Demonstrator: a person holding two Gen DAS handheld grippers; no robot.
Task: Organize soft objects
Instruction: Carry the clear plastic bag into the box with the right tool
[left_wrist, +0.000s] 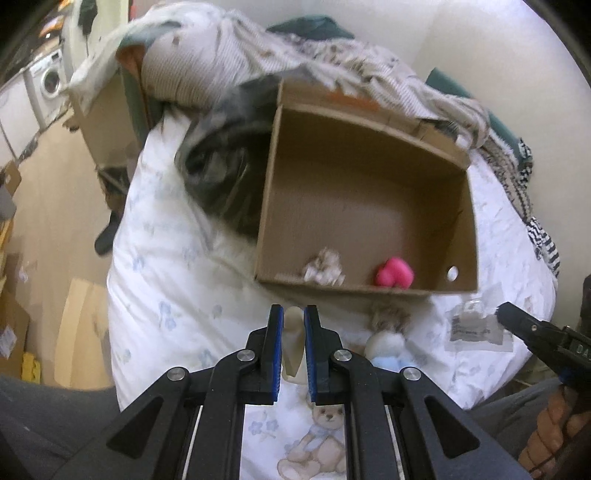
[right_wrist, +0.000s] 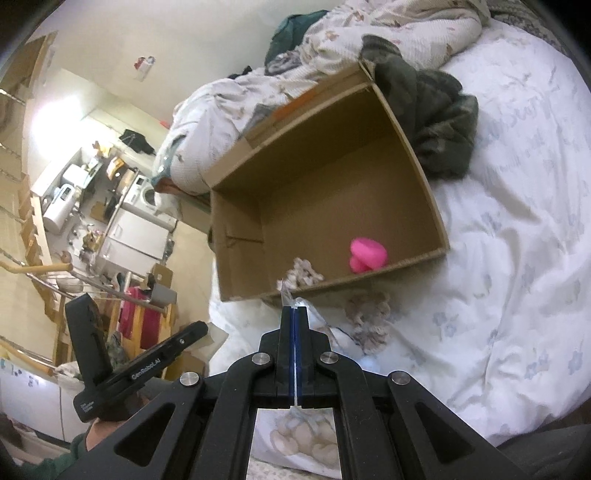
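An open cardboard box (left_wrist: 369, 162) lies on the bed and holds a pink soft toy (left_wrist: 394, 272) and a beige scrunchie (left_wrist: 324, 267). My left gripper (left_wrist: 293, 314) is shut on a cream soft object (left_wrist: 293, 343) just in front of the box. A plush toy with a blue body (left_wrist: 388, 343) lies to its right. In the right wrist view the box (right_wrist: 417, 162) holds the pink toy (right_wrist: 367, 254) and the scrunchie (right_wrist: 303, 275). My right gripper (right_wrist: 294, 312) is shut on a clear plastic bag (right_wrist: 314, 314) before the box. A second beige scrunchie (right_wrist: 369, 317) lies on the bed.
White floral bedding (right_wrist: 517, 258) covers the bed. A dark garment (right_wrist: 439, 122) and rumpled blankets (left_wrist: 258, 55) lie behind the box. A clear packet (left_wrist: 476, 328) lies at right. The bed edge drops to a cluttered floor (left_wrist: 44, 221) at left.
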